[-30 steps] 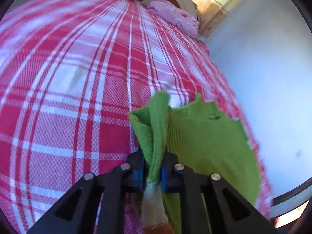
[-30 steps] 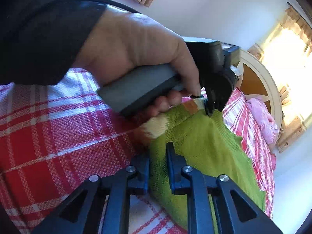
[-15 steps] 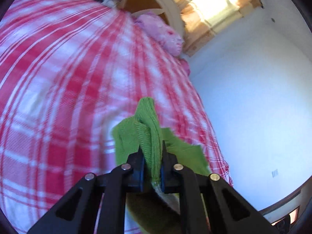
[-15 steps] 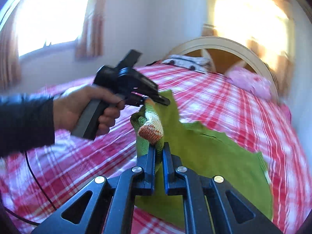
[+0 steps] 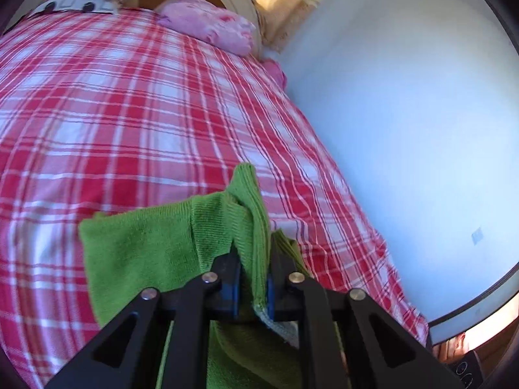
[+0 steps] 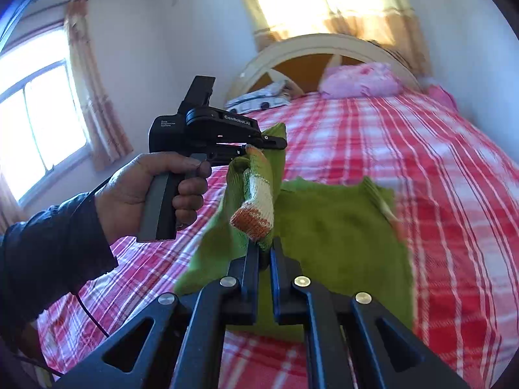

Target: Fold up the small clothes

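Two tools share one small green knitted garment above a bed (image 6: 405,149) spread with a red-and-white plaid sheet (image 5: 129,113), and the bed serves as the landmark for all else. At its head stands a cream arched headboard (image 6: 324,43) with an orange-brown panel; a pink pillow (image 6: 360,81) leans against it, and beside that lies a white patterned cushion (image 6: 256,100). Behind the headboard hangs a sunlit curtain (image 6: 324,3); a second curtained window (image 6: 35,123) is in the wall left of the bed in the right wrist view.

The green garment (image 6: 340,236) hangs over the foot half of the bed, lifted clear of the sheet along its near edge and drooping toward it farther off. It has a white-and-orange cuff (image 6: 256,207), which stands up between the two tools.

A person's left hand (image 6: 139,191), in a dark sleeve (image 6: 48,259), grips the handle of the left tool (image 5: 253,278), whose narrow jaws pinch a ribbed fold of the garment. On its black body white lettering reads "GenRobot.AI" and, smaller, "Data Acquisition System". The right tool (image 6: 265,253) is clamped almost fully closed on the fabric just under the cuff.
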`<state>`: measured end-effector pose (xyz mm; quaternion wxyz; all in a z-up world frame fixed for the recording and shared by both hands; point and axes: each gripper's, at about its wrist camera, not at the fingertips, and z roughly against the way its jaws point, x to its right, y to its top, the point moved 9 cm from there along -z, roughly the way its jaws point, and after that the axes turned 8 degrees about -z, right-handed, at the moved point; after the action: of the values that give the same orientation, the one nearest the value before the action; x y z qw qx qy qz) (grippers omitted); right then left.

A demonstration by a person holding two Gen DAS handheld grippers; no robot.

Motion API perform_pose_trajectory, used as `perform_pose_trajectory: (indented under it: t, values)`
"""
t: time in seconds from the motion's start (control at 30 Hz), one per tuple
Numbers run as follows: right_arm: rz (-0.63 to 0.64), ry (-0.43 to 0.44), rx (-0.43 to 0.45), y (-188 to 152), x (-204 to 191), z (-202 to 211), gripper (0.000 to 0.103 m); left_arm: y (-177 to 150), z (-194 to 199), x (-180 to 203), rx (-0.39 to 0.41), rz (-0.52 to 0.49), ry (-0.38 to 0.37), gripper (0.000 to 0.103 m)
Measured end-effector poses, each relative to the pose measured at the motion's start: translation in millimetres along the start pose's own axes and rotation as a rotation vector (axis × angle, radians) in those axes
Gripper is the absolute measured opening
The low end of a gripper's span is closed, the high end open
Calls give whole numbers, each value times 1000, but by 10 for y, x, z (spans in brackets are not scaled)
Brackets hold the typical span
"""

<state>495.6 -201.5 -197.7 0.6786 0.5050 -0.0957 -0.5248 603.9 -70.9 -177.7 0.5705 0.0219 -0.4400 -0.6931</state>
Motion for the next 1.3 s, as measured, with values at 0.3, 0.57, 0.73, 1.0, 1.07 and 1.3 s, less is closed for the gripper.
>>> perform_pose_trajectory:
  t: [0.3, 0.57, 0.73, 1.0, 1.07, 1.3]
  values:
    - [-203, -34, -7, -205, 656, 185, 5, -123, -604, 467, -99, -132, 43, 12]
    - [-328, -69, -71, -536, 1048, 145, 5, -247, -565, 878, -84, -374, 147, 42]
    - [-357, -51, -70, -586, 1096, 166, 6, -428, -24, 902, -10, -491, 195, 74]
    - [-377, -38, -73, -658, 1161, 136, 7, -1377, 741, 622, -4, -605, 298, 85]
    - [-379, -31, -66, -659, 1158, 146, 11, -1566, 840, 576, 2, -573, 286, 88]
    - [-371, -42, -53, -657, 1151, 149, 22, -1789, 686, 533, -11, -483, 283, 93]
